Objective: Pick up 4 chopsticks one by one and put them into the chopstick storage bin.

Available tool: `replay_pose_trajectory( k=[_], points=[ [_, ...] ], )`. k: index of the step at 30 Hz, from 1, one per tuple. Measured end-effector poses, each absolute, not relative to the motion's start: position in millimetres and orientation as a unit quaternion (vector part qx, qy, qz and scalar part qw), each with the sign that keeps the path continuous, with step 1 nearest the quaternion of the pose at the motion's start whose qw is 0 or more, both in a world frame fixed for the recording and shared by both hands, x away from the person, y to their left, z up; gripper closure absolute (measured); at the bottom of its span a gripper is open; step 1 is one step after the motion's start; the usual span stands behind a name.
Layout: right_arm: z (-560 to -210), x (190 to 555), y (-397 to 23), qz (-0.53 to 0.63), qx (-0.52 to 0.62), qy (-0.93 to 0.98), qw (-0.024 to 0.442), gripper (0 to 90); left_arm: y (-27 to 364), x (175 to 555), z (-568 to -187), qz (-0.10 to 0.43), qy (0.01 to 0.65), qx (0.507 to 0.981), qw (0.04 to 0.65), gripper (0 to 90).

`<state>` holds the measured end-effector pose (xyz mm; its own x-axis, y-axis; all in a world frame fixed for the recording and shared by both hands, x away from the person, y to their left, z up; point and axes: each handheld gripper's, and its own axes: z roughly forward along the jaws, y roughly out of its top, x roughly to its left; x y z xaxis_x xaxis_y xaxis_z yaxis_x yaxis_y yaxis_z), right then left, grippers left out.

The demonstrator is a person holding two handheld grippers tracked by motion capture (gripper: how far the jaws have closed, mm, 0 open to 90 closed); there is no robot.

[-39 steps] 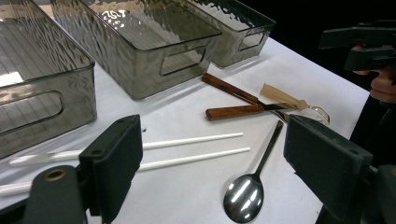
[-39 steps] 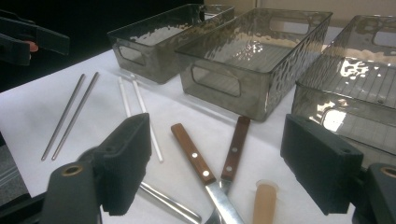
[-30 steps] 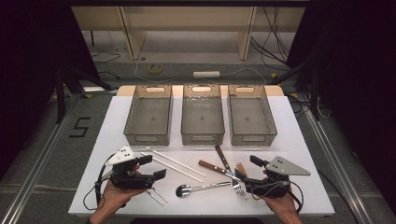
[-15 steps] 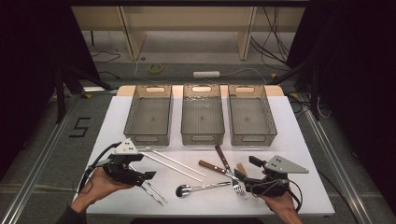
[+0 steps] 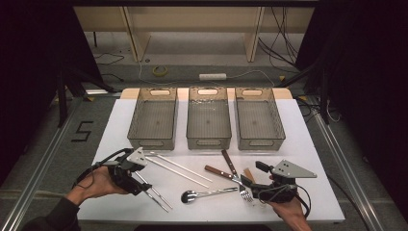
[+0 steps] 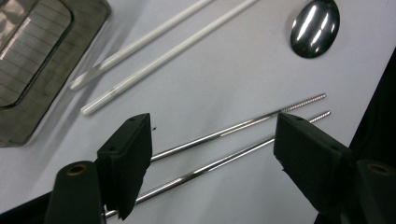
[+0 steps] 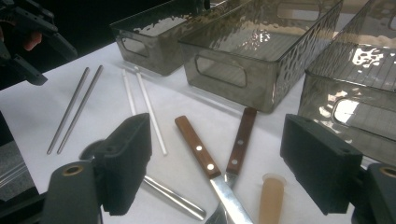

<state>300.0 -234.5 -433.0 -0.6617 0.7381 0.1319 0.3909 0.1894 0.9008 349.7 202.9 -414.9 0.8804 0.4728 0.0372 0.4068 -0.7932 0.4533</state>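
Note:
Two metal chopsticks (image 5: 154, 192) lie side by side near the table's front left. My left gripper (image 5: 140, 182) points at them from the left. In the left gripper view its jaws (image 6: 215, 123) straddle both metal chopsticks (image 6: 233, 128) without touching them; the jaws have just been closing a little and still stand open. My right gripper (image 5: 252, 179) rests at the front right, open (image 7: 215, 154), with a wood-handled knife (image 7: 196, 147), a wood-handled fork (image 7: 240, 140) and a tan handle (image 7: 272, 198) lying ahead of it.
Three empty smoked-plastic bins (image 5: 151, 142) (image 5: 208, 142) (image 5: 262, 142) stand in a row across the middle. Two white chopsticks (image 5: 180, 168) and a steel spoon (image 5: 204, 194) lie between the grippers. The white tabletop (image 5: 308, 144) ends just behind both hands.
The left hand has swung out to the left and the gripper has turned, so its jaws now point down the metal chopsticks. The right gripper has stayed put.

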Motion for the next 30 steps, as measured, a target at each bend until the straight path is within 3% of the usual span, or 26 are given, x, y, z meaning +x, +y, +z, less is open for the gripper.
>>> replay_pose_trajectory(
  k=[7, 20, 30],
  points=[
    [-433, 301, -234, 0.511, 0.375, 0.755, 0.170, 25.9, 198, 354, -423, 0.063, 0.190, 0.965, 0.169, 32.0],
    [-434, 301, -234, 0.507, 0.378, 0.756, 0.168, 26.1, 193, 354, -435, 0.061, 0.144, 0.979, 0.133, 39.4],
    [-434, 301, -234, 0.509, 0.378, 0.755, 0.167, 26.1, 191, 359, -444, 0.059, 0.110, 0.988, 0.089, 49.9]
  ],
)
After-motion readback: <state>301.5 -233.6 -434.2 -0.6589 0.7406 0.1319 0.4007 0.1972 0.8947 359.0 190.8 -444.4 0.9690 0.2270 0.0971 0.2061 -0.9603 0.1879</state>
